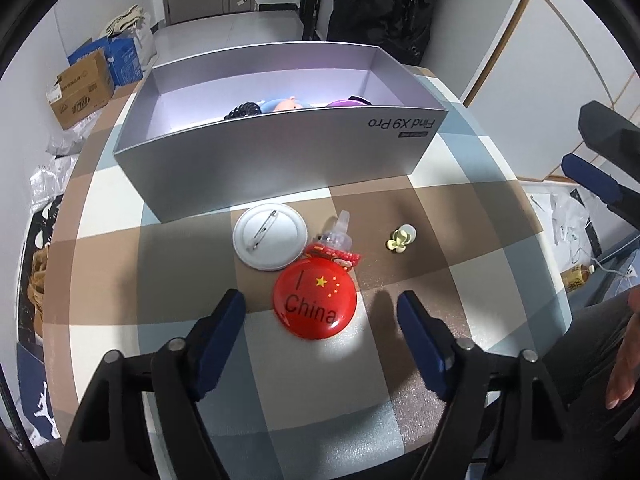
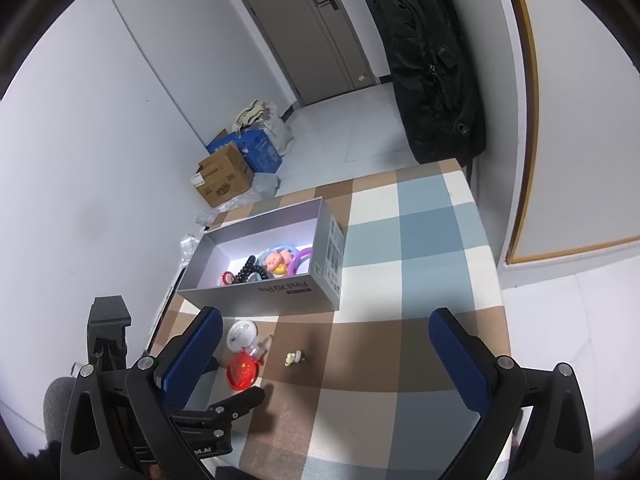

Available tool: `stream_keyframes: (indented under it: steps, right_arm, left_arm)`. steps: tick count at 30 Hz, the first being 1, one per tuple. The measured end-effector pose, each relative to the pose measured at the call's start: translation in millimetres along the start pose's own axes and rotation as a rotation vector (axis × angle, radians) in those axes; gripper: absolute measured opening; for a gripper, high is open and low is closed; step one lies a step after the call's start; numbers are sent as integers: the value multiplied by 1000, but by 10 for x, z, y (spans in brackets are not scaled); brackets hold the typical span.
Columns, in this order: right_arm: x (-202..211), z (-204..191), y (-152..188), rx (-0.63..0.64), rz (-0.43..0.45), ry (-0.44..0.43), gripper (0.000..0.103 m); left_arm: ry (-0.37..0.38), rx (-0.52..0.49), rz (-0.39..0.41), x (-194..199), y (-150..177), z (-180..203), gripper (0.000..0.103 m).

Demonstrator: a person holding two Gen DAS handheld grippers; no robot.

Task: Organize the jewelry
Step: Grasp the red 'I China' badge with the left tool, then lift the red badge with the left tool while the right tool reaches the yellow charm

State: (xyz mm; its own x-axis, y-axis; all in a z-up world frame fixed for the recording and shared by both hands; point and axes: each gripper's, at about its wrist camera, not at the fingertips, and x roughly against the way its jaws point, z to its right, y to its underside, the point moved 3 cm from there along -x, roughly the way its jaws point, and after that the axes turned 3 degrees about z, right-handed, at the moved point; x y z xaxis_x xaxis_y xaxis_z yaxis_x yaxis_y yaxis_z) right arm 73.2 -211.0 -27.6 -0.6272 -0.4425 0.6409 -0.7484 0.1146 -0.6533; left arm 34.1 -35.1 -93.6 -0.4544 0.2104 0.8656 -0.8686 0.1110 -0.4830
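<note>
Two grippers are spread wide and hold nothing: my left gripper [image 1: 320,312] flanks the red badge [image 1: 315,298] at lower centre; my right gripper [image 2: 326,354] hovers higher. Only the right wrist view reveals the grey box's [image 2: 280,294] contents, including a pig toy [image 2: 276,261].

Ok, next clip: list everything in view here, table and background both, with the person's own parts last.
box: 1, silver, open, back of table
trinkets: several, mixed colours, inside box
white badge: 1, pin side up, before box
red badge: 1, "China" and stars, nearest left claw
clear charm: 1, red-trimmed, between the badges
flower clip: 1, pale yellow, right of badges
tablecloth: 1, brown, blue, cream check
cartons: 2, brown and blue, on floor
black bag: 1, behind table
door: 1, grey
left claw: open, over red badge
right claw: open, above table
</note>
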Motion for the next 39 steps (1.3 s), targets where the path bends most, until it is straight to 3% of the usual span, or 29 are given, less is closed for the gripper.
stream_keyframes:
  steps: [3,7,13,18,21,23,26,32,36,38,39]
  right_arm:
    - [-3,13,3,-2,-5,7,103]
    - [30,37,-6,-13,6,8,103]
    - [48,30,-8,-6,12,10,103]
    - [48,40,-13,-19,12,10,103]
    - [57,46,-30,-23,15,8,103]
    - [64,58,-37,-27,18,8,103]
    - [84,85,-45,-35,23,9,103]
    - [144,206,-61,-77,36,12,103]
    - [156,287,-56,-103,36,20,103]
    - [175,305,-55,-106,39,22,103]
    - [180,309,-58,-108,41,23,103]
  left_arm:
    - [5,-11,2,7,-4,20,61]
    - [38,-27,-3,19,-6,67,34]
    - [80,-58,-13,39,-1,159,19]
    - [67,-52,1,56,-14,136,17]
    - [102,-45,-13,52,0,180,20]
    - [115,-59,-18,37,0,240,37]
    - [104,-92,-6,18,-3,354,52]
    - [-27,-164,6,-106,-46,505,52]
    - [-36,-141,9,-139,-88,491,52]
    - [-36,-140,12,-139,-102,480,37]
    - [-35,-142,12,-136,-107,482,36]
